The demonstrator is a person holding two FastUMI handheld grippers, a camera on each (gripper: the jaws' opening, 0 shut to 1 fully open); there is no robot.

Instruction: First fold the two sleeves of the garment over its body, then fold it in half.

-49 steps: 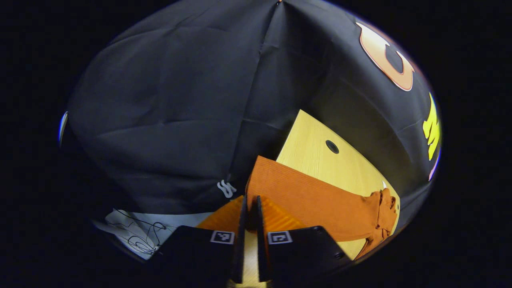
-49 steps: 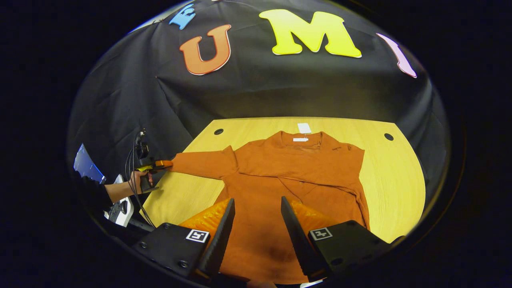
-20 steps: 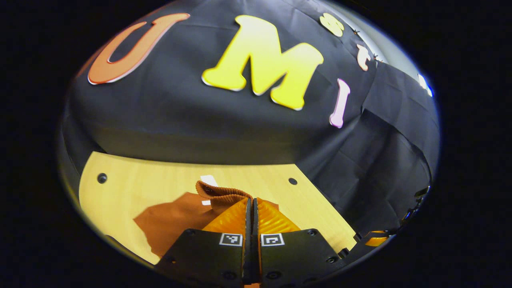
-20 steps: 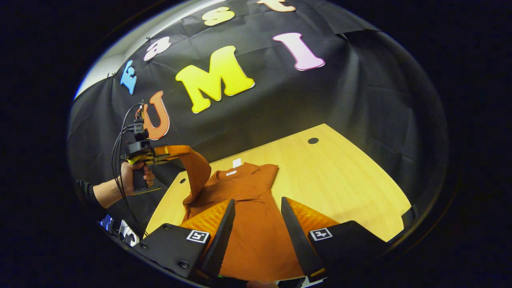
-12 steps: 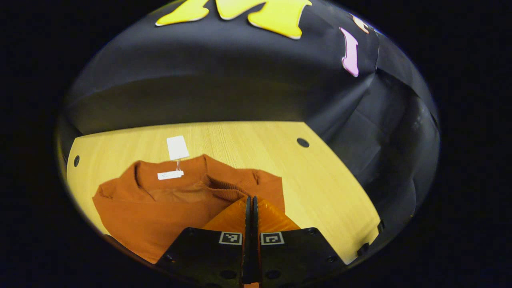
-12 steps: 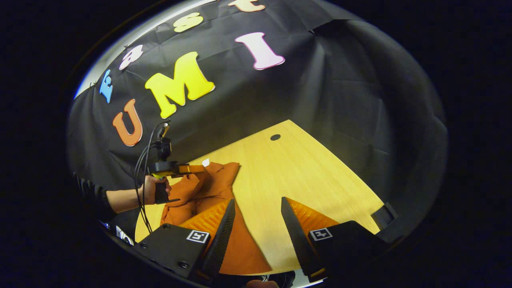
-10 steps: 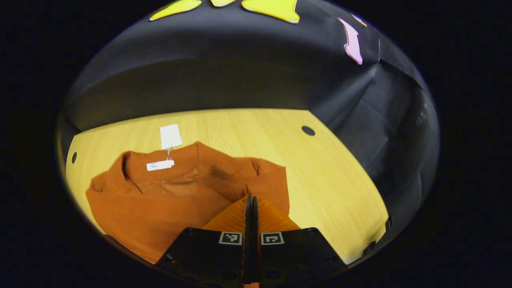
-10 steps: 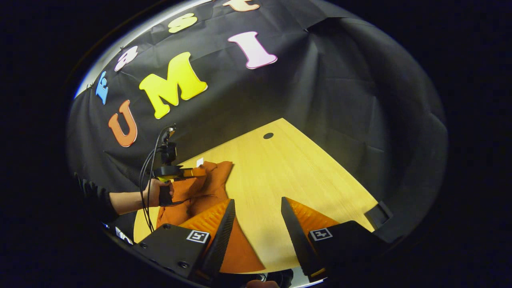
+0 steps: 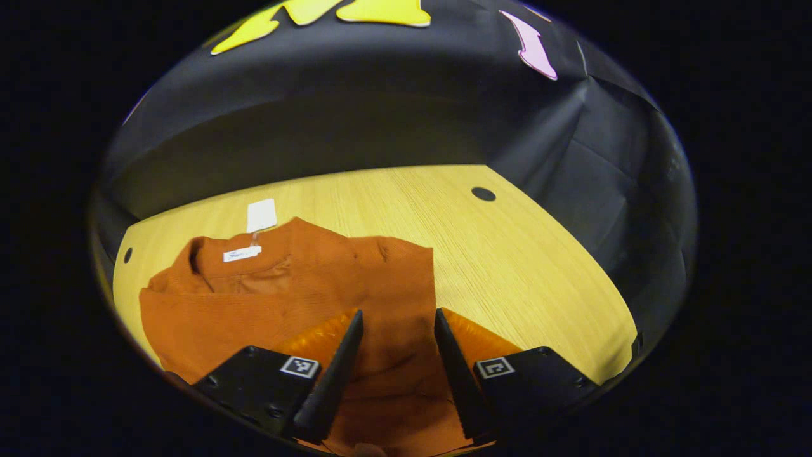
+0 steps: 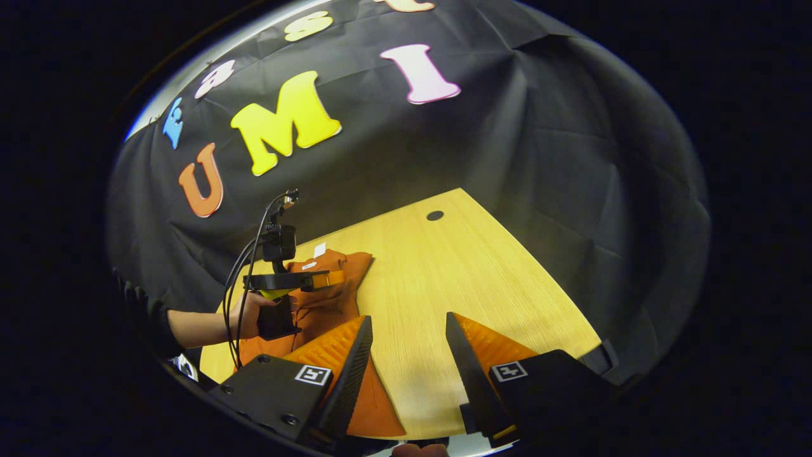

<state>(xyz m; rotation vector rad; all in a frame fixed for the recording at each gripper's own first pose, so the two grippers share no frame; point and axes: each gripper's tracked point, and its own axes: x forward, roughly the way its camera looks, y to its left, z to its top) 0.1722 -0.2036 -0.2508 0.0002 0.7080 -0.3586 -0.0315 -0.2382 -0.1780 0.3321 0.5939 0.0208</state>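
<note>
My left claw [image 9: 393,330] is spread wide and empty, hanging over the orange garment [image 9: 285,298], which lies flat toward the left edge of the wooden worktop [image 9: 507,266], collar and white tag [image 9: 261,214] at the far edge. My right claw [image 10: 406,336] gapes too, holding nothing, over bare wood beside the garment's right edge.

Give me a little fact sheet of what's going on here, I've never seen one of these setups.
Surface: wooden table in a booth
Garment: orange sweater lying on the table, both sleeves folded in over its body
Tags: a white one on the table by the collar, a second inside the collar
Left gripper: jaws open, over the sweater, holding nothing
Right gripper: jaws open, empty, above bare table
Person: a hand holds the left gripper's handle
Left to do: fold in half
</note>
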